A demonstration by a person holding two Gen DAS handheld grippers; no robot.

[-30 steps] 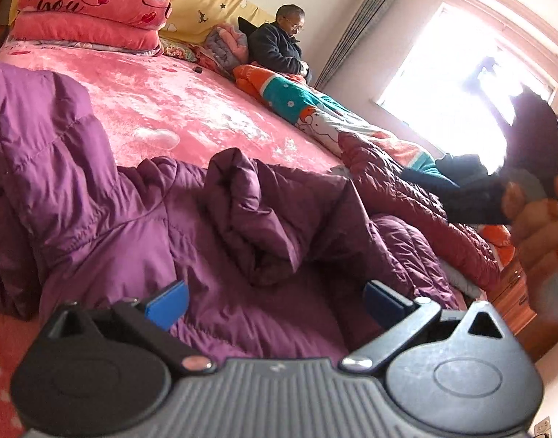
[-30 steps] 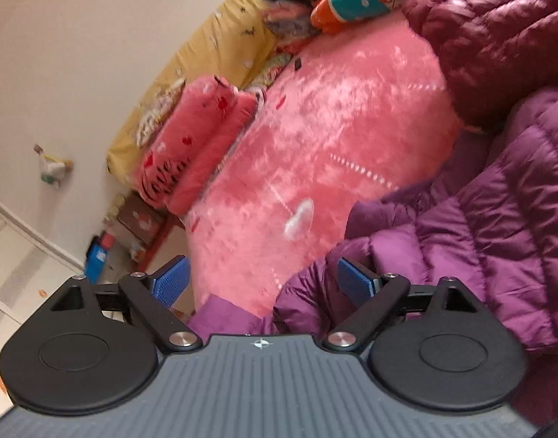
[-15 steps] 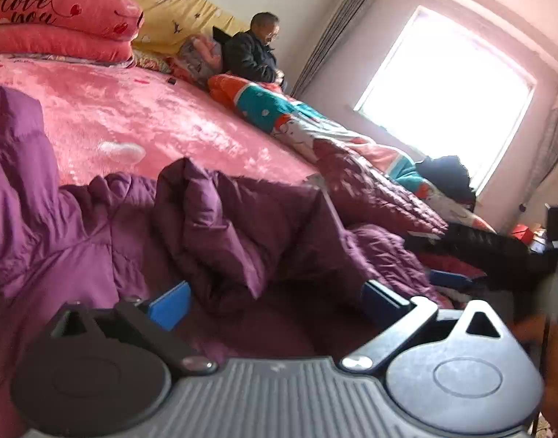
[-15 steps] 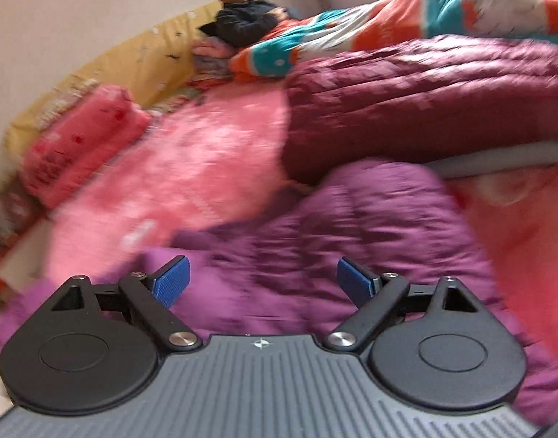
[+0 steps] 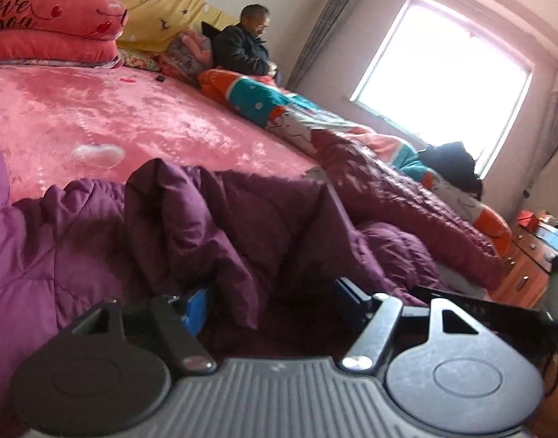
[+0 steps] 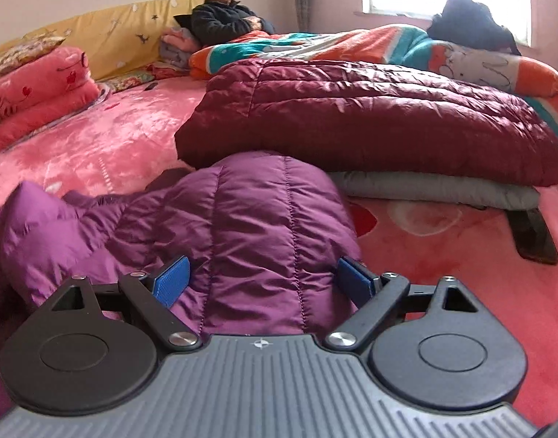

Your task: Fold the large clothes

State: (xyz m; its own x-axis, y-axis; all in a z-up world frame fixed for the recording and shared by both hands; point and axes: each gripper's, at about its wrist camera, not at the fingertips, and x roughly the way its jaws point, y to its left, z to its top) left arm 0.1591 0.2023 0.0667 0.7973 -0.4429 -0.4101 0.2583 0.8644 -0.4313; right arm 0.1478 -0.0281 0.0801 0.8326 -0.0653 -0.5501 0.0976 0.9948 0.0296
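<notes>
A purple quilted down jacket (image 5: 224, 226) lies crumpled on the pink bed (image 5: 133, 120). My left gripper (image 5: 271, 299) is open, low over the jacket, with a dark fold of it between the blue pads. In the right wrist view the same jacket (image 6: 249, 215) bulges up near the bed's front. My right gripper (image 6: 264, 284) is open, its blue pads on either side of a rounded quilted part of the jacket, with no grip on it.
A folded maroon down coat (image 6: 370, 116) lies on a grey garment (image 6: 443, 189) behind the jacket. A man (image 6: 224, 14) sits at the headboard under an orange and teal blanket (image 6: 352, 47). Pink pillows (image 5: 49, 25) are stacked far left. A wooden dresser (image 5: 531, 266) stands right.
The right gripper has swung round from a tilted view to level and come down over the jacket's rounded part. The left gripper has dropped closer into the jacket folds. Both stayed open.
</notes>
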